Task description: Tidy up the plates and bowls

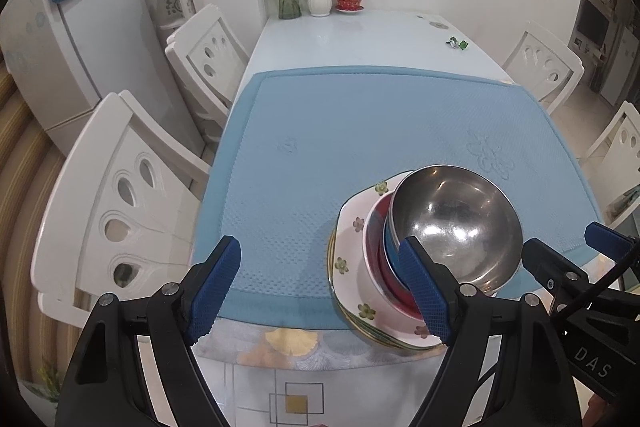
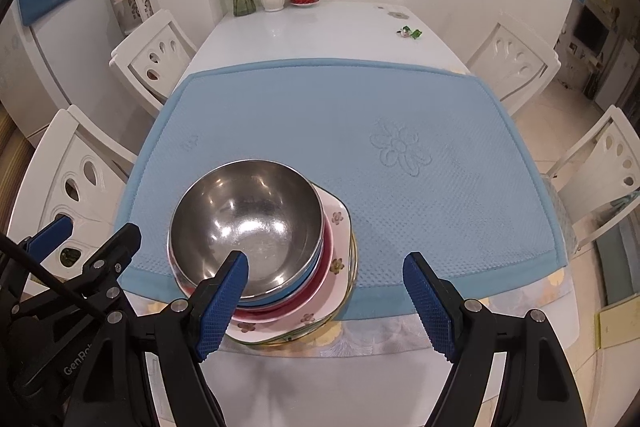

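The left claw [image 1: 320,291] hangs with its jaws spread wide and empty above the near edge of a blue mat [image 1: 360,131]. Just to its right, touching its right finger in view, stands one stack: a steel bowl [image 1: 456,223] nested in a blue bowl [image 1: 390,247] and a red bowl [image 1: 376,223], all on flowered plates [image 1: 352,255]. The right claw [image 2: 326,303], likewise spread and empty, has the stack at its left finger. The steel looks light and slippery, the plates heavy and breakable; the bottom plate's rim seems the safest hold.
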